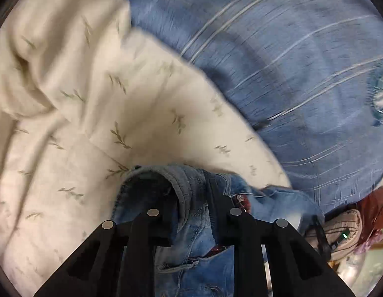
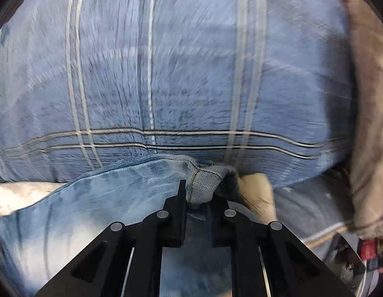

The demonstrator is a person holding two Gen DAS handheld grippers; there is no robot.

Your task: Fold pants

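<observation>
In the left wrist view we see our left gripper (image 1: 191, 198) clamped on a bunched fold of the jeans (image 1: 191, 235); the denim fills the gap between its two black fingers (image 1: 216, 212) and spills toward 6 o'clock, under the gripper frame. A hemmed edge curls up at the fingertips, toward 12 o'clock from the frame. The jeans lie over a cream sheet with a leaf print (image 1: 80, 123), which spreads from 8 to 11 o'clock; a blue bedcover with pale stripes (image 1: 278, 61) takes the 12 to 3 o'clock part. At 4 o'clock some reddish and striped fabric (image 1: 352, 220) shows, too blurred to name.

In the right wrist view our right gripper (image 2: 198, 193) pinches a stitched corner of the jeans (image 2: 92, 198) between its fingertips. The rest of the pale denim stretches off toward 8 o'clock. The striped bedcover (image 2: 179, 74) fills the view beyond, and a beige cloth (image 2: 369, 123) hangs at 3 o'clock.
</observation>
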